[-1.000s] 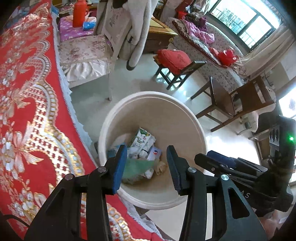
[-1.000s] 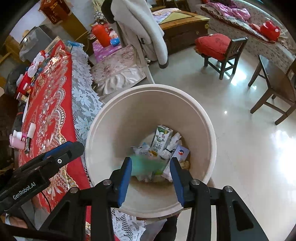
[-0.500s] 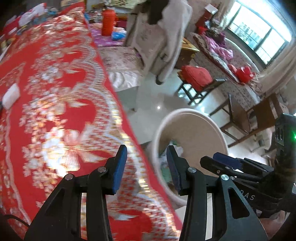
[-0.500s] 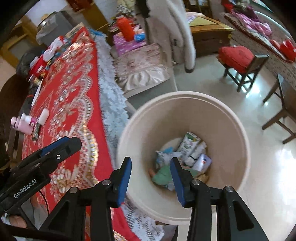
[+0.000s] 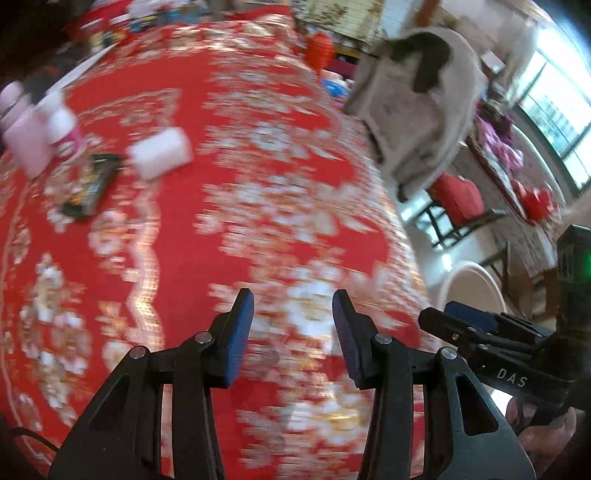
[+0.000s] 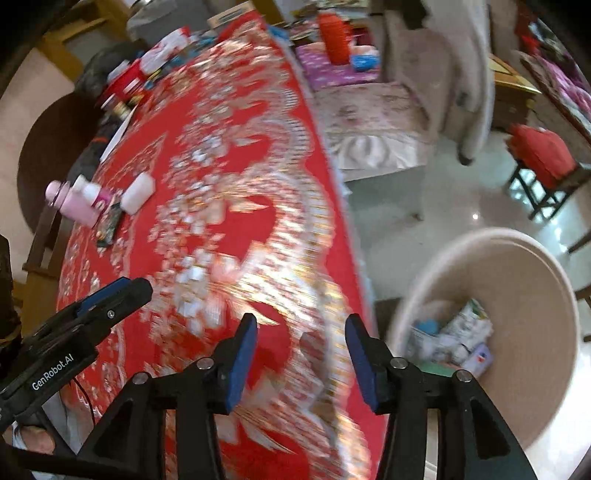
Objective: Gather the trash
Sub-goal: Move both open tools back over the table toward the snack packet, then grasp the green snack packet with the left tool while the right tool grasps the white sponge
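My left gripper (image 5: 292,317) is open and empty above the red patterned tablecloth (image 5: 258,192). My right gripper (image 6: 301,339) is open and empty above the tablecloth's (image 6: 229,206) right edge. The cream trash bin (image 6: 532,266) stands on the floor to the right, holding cartons and wrappers (image 6: 458,332); its rim also shows in the left wrist view (image 5: 476,273). On the table's far left lie a white packet (image 5: 160,153), a dark wrapper (image 5: 90,188) and pink bottles (image 5: 33,136). They also show in the right wrist view: packet (image 6: 137,192), wrapper (image 6: 109,225), bottles (image 6: 79,203). Both views are motion-blurred.
A chair with a floral cushion (image 6: 373,122) and a grey coat (image 6: 469,74) stands past the table's right side. A red-cushioned stool (image 6: 543,158) stands on the tiled floor. Clutter (image 6: 147,70) sits at the table's far end, and a red flask (image 6: 334,33) behind it.
Both grippers have swung left, from over the trash bin to over the red tablecloth. The green piece seen between the right fingers a second ago now lies in the bin.
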The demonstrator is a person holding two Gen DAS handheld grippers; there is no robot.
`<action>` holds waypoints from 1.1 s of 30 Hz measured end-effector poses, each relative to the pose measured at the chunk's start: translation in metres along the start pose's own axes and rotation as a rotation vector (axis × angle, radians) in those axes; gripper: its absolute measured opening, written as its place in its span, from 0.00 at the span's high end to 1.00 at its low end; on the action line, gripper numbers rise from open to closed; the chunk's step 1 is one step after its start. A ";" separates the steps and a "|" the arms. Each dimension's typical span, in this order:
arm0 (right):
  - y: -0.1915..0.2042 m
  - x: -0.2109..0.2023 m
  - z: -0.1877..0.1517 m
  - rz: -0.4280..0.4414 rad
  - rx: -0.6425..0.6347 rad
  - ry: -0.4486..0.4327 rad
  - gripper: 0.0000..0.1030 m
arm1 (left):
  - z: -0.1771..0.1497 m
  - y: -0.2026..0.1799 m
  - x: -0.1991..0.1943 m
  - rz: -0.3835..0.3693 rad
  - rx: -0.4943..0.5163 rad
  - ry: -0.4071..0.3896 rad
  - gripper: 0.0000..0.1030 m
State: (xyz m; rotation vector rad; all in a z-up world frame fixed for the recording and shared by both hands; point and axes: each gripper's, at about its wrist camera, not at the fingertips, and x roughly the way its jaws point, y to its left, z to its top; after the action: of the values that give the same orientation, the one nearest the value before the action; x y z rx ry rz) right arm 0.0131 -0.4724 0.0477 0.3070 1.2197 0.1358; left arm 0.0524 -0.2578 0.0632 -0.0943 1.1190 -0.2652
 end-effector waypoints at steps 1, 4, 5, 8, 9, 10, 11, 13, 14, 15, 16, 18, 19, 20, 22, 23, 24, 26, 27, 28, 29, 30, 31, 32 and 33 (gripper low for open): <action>0.012 0.006 0.005 0.010 -0.018 0.004 0.49 | 0.004 0.016 -0.002 0.013 -0.019 -0.004 0.59; 0.044 0.023 0.019 0.029 -0.066 0.015 0.47 | 0.016 0.055 -0.006 0.043 -0.067 -0.010 0.59; 0.052 0.027 0.023 0.034 -0.079 0.017 0.47 | 0.019 0.067 -0.007 0.052 -0.082 -0.012 0.59; 0.085 0.045 0.036 0.050 -0.121 0.027 0.46 | 0.033 0.103 -0.008 0.078 -0.123 -0.023 0.51; 0.092 0.049 0.040 0.052 -0.130 0.030 0.44 | 0.039 0.116 -0.007 0.082 -0.135 -0.027 0.48; 0.099 0.053 0.044 0.055 -0.140 0.033 0.44 | 0.046 0.128 -0.004 0.080 -0.147 -0.027 0.45; 0.108 0.059 0.049 0.057 -0.151 0.036 0.42 | 0.051 0.138 -0.002 0.079 -0.155 -0.026 0.45; 0.122 0.066 0.058 0.065 -0.163 0.038 0.41 | 0.064 0.158 0.006 0.084 -0.165 -0.020 0.45; 0.128 0.070 0.063 0.070 -0.172 0.039 0.40 | 0.068 0.163 0.007 0.088 -0.162 -0.019 0.45; 0.132 0.072 0.066 0.071 -0.177 0.039 0.39 | 0.074 0.170 0.012 0.093 -0.153 -0.016 0.45; 0.138 0.076 0.072 0.071 -0.185 0.039 0.39 | 0.078 0.174 0.015 0.100 -0.146 -0.014 0.45; 0.149 0.084 0.081 0.073 -0.197 0.040 0.37 | 0.086 0.182 0.025 0.102 -0.136 -0.005 0.45; 0.155 0.088 0.087 0.075 -0.204 0.040 0.37 | 0.091 0.185 0.031 0.104 -0.128 0.003 0.45; 0.160 0.092 0.092 0.074 -0.211 0.039 0.36 | 0.093 0.187 0.035 0.108 -0.122 0.009 0.45; 0.169 0.097 0.102 0.074 -0.221 0.035 0.35 | 0.098 0.192 0.045 0.130 -0.111 0.025 0.45; 0.174 0.101 0.108 0.076 -0.226 0.033 0.34 | 0.099 0.194 0.048 0.130 -0.110 0.030 0.45; 0.178 0.105 0.112 0.078 -0.232 0.032 0.33 | 0.100 0.195 0.051 0.128 -0.105 0.036 0.45; 0.188 0.113 0.123 0.079 -0.245 0.029 0.33 | 0.099 0.198 0.056 0.145 -0.087 0.045 0.46; 0.193 0.116 0.127 0.079 -0.251 0.029 0.33 | 0.098 0.200 0.059 0.160 -0.078 0.056 0.46; 0.198 0.120 0.132 0.081 -0.257 0.029 0.33 | 0.097 0.203 0.059 0.162 -0.075 0.052 0.51; 0.202 0.124 0.135 0.083 -0.263 0.030 0.33 | 0.097 0.204 0.058 0.158 -0.074 0.042 0.65; 0.207 0.128 0.139 0.087 -0.273 0.034 0.33 | 0.096 0.209 0.057 0.165 -0.078 0.042 0.70; 0.212 0.131 0.142 0.091 -0.283 0.036 0.33 | 0.095 0.215 0.056 0.153 -0.096 0.045 0.75; 0.217 0.134 0.144 0.097 -0.295 0.038 0.33 | 0.095 0.220 0.054 0.132 -0.120 0.048 0.78; 0.223 0.137 0.146 0.102 -0.312 0.039 0.32 | 0.093 0.226 0.052 0.107 -0.152 0.052 0.79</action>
State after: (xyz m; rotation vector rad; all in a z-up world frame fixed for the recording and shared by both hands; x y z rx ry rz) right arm 0.2105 -0.2472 0.0374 0.0936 1.2009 0.4172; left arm 0.1943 -0.0587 0.0115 -0.1624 1.1912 -0.0873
